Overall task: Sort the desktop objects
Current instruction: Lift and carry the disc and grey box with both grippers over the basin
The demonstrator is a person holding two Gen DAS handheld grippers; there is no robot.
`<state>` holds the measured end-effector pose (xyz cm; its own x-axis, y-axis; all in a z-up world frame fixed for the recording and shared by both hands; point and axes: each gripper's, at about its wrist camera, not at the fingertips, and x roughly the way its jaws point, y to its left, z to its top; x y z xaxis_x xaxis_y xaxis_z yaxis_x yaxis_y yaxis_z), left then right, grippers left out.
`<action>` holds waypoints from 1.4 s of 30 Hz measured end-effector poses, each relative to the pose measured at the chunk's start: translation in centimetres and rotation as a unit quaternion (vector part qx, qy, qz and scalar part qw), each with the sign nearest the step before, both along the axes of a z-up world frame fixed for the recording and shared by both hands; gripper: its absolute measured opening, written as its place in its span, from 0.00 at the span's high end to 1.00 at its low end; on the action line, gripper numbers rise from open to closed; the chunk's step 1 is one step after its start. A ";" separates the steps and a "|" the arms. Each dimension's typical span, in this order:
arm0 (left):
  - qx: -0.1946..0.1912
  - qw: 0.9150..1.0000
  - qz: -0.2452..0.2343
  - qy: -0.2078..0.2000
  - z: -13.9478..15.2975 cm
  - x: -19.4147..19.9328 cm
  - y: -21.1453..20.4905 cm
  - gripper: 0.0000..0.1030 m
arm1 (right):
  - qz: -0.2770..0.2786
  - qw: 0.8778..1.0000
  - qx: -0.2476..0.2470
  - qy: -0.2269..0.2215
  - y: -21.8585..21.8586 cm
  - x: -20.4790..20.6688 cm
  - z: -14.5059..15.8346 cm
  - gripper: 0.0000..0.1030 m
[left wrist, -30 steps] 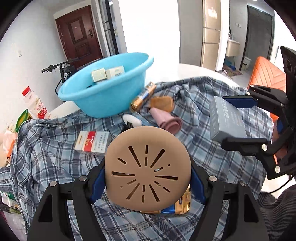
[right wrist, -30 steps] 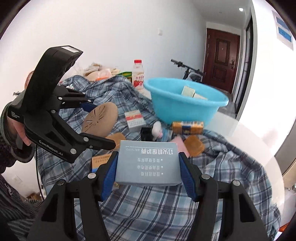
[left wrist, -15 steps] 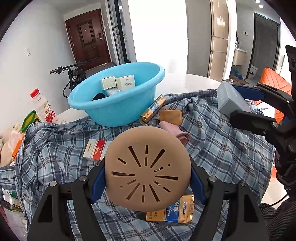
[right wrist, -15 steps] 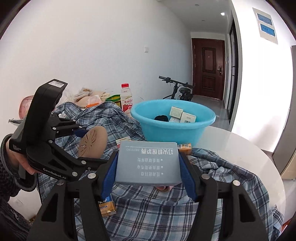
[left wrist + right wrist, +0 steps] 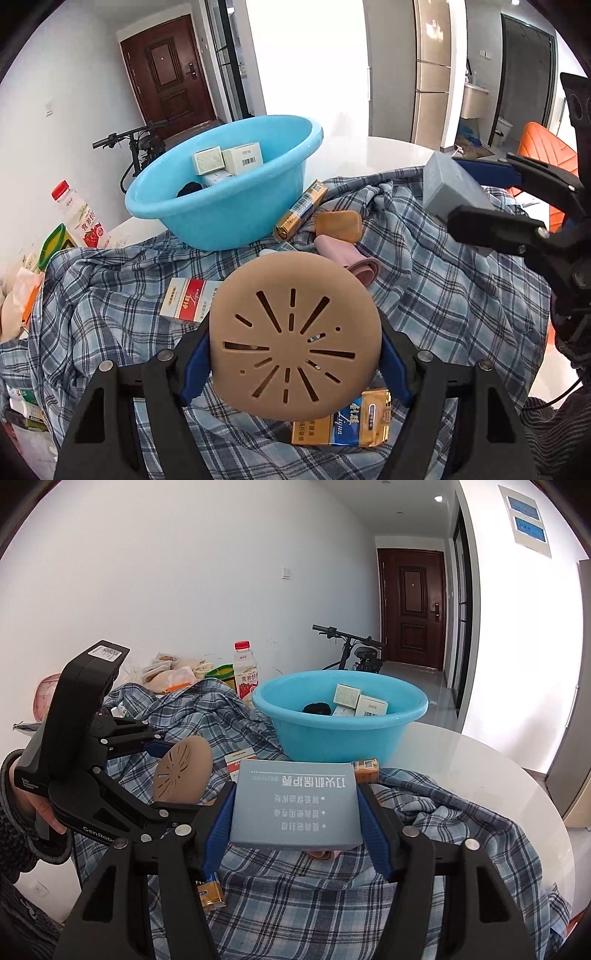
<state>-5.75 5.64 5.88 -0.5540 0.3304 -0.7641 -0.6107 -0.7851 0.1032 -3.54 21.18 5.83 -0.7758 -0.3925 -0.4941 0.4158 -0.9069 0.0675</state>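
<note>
My left gripper is shut on a round tan disc with slots cut in it, held above the plaid cloth. The right gripper is shut on a grey box with printed text, also raised over the cloth. In the left wrist view that grey box shows at the right. A blue basin with small white boxes and a dark item stands behind. On the cloth lie a red and white carton, a gold packet, a tan pad, a pink roll and a gold and blue pack.
The round white table is partly covered by the cloth. A drink bottle and bags sit at the left near the wall. A bicycle stands behind the basin. An orange chair is at the right. A person's hand holds the left gripper.
Both grippers have risen with their loads, so the basin's inside now shows. The right gripper has swung the grey box upward and rolled it.
</note>
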 end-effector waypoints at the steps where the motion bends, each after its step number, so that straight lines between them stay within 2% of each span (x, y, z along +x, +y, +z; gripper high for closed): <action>1: 0.001 1.000 0.000 0.001 0.1 -0.1 0.0 0.24 | 0.002 1.000 0.000 0.000 0.0 0.0 0.1 0.40; 14: 0.007 1.000 -0.004 0.016 1.8 -1.0 0.4 0.24 | 0.012 1.000 0.003 0.027 -0.2 -0.8 2.4 0.40; 32: 0.032 0.996 -0.020 0.076 8.1 -2.8 2.1 0.24 | 0.011 0.995 -0.011 0.098 -0.2 -2.8 7.5 0.40; 38: 0.049 0.994 -0.004 0.099 10.9 -4.7 1.5 0.24 | 0.000 0.993 -0.015 0.120 0.1 -4.5 9.2 0.40; 42: 0.057 0.992 0.015 0.113 12.9 -6.6 0.8 0.24 | -0.002 0.993 -0.018 0.119 0.1 -6.4 9.9 0.40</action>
<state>-12.32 6.47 18.81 -0.7179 0.3890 -0.5773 -0.5586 -0.8168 0.1443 -9.90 21.23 15.71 -0.8706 -0.4033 -0.2819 0.4201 -0.9075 0.0008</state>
